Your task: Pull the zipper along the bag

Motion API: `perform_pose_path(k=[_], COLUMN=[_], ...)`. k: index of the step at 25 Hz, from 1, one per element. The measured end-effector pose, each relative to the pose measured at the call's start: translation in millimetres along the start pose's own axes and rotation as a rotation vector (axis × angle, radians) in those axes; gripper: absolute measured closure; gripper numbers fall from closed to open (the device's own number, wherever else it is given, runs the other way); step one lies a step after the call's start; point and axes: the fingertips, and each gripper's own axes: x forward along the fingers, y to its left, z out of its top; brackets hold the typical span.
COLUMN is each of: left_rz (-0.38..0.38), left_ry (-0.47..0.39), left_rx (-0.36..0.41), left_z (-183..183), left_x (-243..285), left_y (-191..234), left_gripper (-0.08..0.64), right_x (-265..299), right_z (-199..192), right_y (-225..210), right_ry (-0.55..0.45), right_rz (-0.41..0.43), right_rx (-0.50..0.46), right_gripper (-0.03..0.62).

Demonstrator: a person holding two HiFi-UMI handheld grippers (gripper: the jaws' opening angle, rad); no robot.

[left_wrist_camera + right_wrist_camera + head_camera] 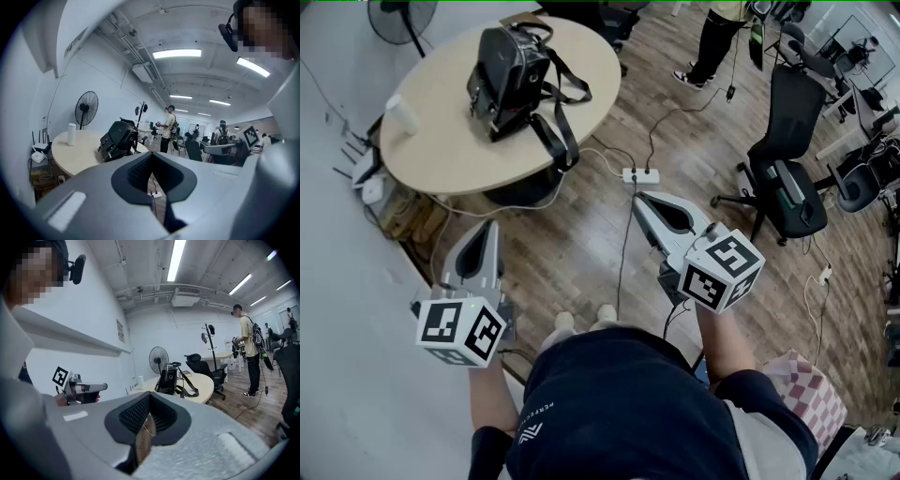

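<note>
Black backpack (511,80) with a glossy front and long dark straps sits on the round beige tabletop (441,141), towards its far side, and it is well apart from both of your grippers. Its straps trail across the top towards you, and one loop reaches the near rim. A white cylinder (401,114) stands upright on the same tabletop, off to the left of the bag and apart from it.

Behind the table a black pedestal fan (398,14) stands against the white wall (337,356). Under the left edge of the table lie small white boxes and cables (370,183). The brown wooden plank floor (581,253) stretches from the table to your feet, and a white power strip (640,175) lies on it just past the table's right rim, with cords running off it. Further right stands a black office chair (783,169) on castors, and beyond it a person (712,42) stands by more desks and chairs.

You hold your left gripper (490,227) low at the left, aimed at the table, its jaws together with nothing between them. Your right gripper (639,199) points the same way over the floor, its jaws closed and likewise empty.
</note>
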Motion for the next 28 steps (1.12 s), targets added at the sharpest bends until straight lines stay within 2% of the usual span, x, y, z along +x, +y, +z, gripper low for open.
perform_pose_path(k=[11, 17, 24, 28], left_rz=[0.002, -0.033, 0.003, 0.033], left_ry=[0.007, 0.054, 0.074, 0.070], left_rx=[0.010, -0.041, -0.023, -0.010], left_z=[-11, -28, -35, -32], left_x=[29, 59, 70, 77], left_y=[-26, -53, -60, -54], left_gripper=[0.543, 0.555, 0.549, 0.545], right_x=[-3, -1, 9, 19], right_z=[-3, -10, -9, -7], right_y=[-26, -43, -61, -64], right_ry=[0.020, 0.036, 0.027, 0.018], right_rz=[0.082, 0.148, 0.171, 0.215], right_rx=[-0.032, -0.038, -0.034, -0.018], right_gripper=[0.591, 0.589, 0.589, 0.589])
